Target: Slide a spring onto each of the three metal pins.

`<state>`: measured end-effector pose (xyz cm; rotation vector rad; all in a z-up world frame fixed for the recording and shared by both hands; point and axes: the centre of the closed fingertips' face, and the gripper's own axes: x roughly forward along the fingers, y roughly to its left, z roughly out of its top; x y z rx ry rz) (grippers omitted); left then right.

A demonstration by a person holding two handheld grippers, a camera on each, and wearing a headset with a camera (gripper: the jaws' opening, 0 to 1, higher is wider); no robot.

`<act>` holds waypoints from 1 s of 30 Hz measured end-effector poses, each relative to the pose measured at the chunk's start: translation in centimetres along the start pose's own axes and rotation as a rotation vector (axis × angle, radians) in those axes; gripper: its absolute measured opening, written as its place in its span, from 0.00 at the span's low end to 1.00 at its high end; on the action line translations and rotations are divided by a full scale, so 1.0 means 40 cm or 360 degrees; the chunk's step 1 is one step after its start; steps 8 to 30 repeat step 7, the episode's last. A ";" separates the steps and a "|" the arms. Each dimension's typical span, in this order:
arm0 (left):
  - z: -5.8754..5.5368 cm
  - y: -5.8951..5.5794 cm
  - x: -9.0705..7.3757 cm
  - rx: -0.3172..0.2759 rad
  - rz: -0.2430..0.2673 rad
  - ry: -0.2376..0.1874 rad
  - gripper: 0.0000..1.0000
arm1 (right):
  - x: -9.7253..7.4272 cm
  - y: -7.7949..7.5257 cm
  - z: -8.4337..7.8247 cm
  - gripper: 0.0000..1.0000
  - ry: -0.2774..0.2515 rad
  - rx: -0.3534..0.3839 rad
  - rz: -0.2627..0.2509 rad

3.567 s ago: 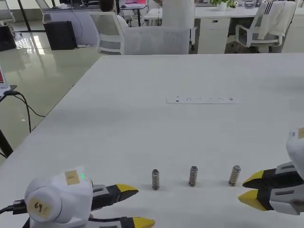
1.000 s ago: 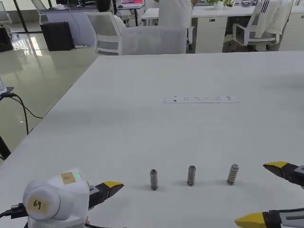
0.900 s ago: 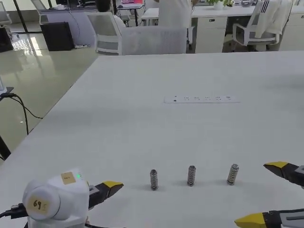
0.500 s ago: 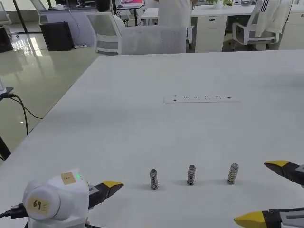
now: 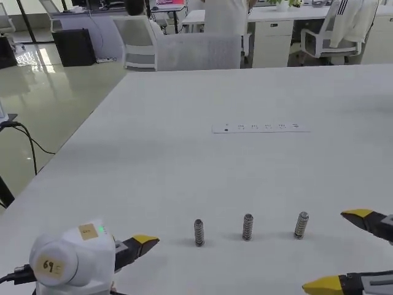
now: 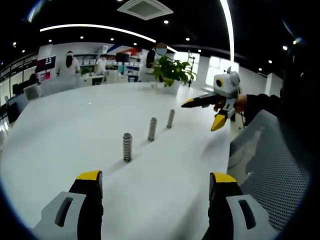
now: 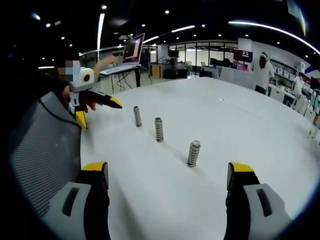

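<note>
Both grippers have drawn back from the row since the earliest picture. The right one, then nosed up to the right-hand spring with its jaws nearly together, now sits back by the near table edge. Over the last second nothing on the table has shifted.

Nearest, the white-bodied, yellow-tipped left gripper (image 6: 156, 176) has its jaws spread wide with nothing between them. The matching right gripper (image 5: 338, 249) gapes just as empty, near the right end of the row.

Beyond them, three small coiled grey metal springs stand in a line across the plain white table (image 5: 153, 172), well apart from one another: left spring (image 5: 199, 233), middle spring (image 5: 247, 227) and right spring (image 5: 301, 225), the last seeming to lean a little. Each looks seated over its thin metal pin, though the pins are almost wholly hidden inside the coils. By my reckoning the task is done, or as good as.

Should one need reseating, I judge these springs light, slick and lively. Pinch gently across the coils at about mid-height, jaws square to the axis. Too hard a squeeze could buckle the spring or shoot it out sideways. The pins are likely stiff but slender, so a careless knock might tip one.

Farther off lies a flat white power strip (image 5: 259, 128), and past the table edge stand a grey mesh office chair (image 5: 196, 52) and white desks (image 5: 288, 31)
</note>
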<state>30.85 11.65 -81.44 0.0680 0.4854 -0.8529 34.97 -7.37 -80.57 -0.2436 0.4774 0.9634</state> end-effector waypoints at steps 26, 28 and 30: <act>-0.002 -0.001 0.000 0.0004 -0.0002 0.0007 0.84 | 0.001 0.001 -0.003 0.99 0.0009 -0.0003 -0.0003; -0.002 -0.001 0.000 0.0004 -0.0002 0.0007 0.84 | 0.001 0.001 -0.003 0.99 0.0009 -0.0003 -0.0003; -0.002 -0.001 0.000 0.0004 -0.0002 0.0007 0.84 | 0.001 0.001 -0.003 0.99 0.0009 -0.0003 -0.0003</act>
